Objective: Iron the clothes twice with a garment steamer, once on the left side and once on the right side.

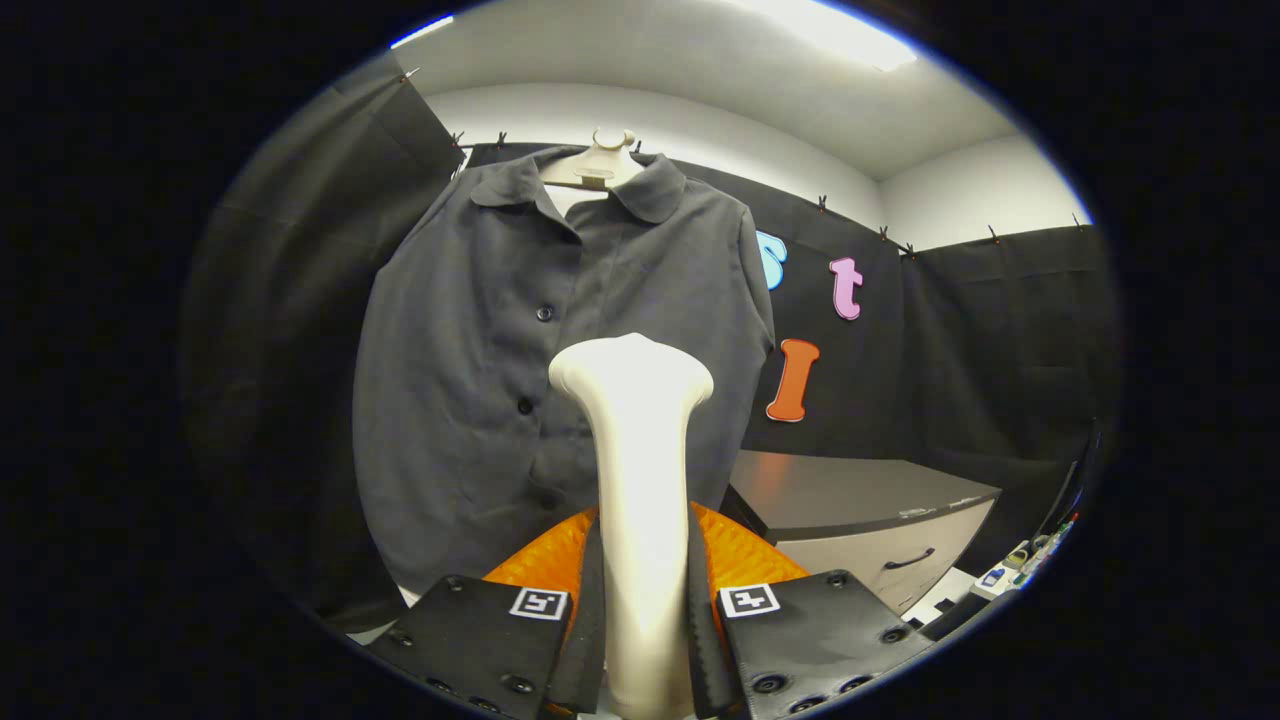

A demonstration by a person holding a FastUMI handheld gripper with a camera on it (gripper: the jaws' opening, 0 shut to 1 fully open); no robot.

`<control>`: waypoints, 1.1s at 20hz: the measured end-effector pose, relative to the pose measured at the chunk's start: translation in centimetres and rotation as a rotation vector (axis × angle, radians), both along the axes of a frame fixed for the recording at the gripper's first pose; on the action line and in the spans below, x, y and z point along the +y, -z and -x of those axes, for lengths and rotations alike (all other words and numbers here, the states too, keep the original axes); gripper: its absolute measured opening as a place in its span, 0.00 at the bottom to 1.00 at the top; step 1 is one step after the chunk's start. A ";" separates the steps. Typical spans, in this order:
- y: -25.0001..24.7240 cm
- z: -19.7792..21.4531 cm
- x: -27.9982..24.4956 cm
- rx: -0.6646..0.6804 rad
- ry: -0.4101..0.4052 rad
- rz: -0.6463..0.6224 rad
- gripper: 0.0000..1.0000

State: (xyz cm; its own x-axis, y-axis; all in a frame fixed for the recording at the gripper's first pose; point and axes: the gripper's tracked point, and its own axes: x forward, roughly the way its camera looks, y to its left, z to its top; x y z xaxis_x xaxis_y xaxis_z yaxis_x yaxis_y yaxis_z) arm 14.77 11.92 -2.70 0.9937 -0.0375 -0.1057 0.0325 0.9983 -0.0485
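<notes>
Between the two fingers of the gripper [640,640], a pale steamer [640,500] stands upright, its slim handle clamped from both sides and its flared head [632,372] rising well above the fingertips. Both fingers press on the handle, one to each side, with no gap showing between pad and handle.

Beyond the steamer hangs a dark grey shirt [500,400], buttoned down the front and carried on a light hanger [598,165] whose knob shows above the collar [620,185]. The shirt faces the camera and hangs slightly tilted, its hem dropping behind the fingers. The steamer's head lies in front of the shirt's middle, just right of the row of buttons [545,313]; whether the head touches the cloth cannot be told from this angle.

Black cloth [300,400] walls the booth behind and to both sides of the shirt, pinned along its upper edge with small clips [822,203]. To the right of the shirt, lower down, sits a cabinet [870,520] with a dark top and a pale drawer front bearing a dark handle [908,560]. Small items lie at the far right beside it, too small to identify. White wall and a lit ceiling panel [830,30] show above the cloth.
</notes>
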 end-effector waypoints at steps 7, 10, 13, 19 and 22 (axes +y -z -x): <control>-4.6 -1.3 5.4 -0.073 -0.080 -0.012 0.41; -5.5 -2.9 8.0 -0.085 -0.121 -0.009 0.41; -5.9 -4.9 10.5 -0.100 -0.163 -0.019 0.41; -3.5 -6.2 12.2 -0.077 -0.186 -0.021 0.41; -2.2 -5.4 12.2 -0.066 -0.184 -0.018 0.41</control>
State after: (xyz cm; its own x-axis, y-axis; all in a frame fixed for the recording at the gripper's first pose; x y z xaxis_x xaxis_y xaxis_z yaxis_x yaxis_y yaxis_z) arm 20.21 24.16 -0.51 0.9884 0.1463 -0.0395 -0.1477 0.9884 -0.0345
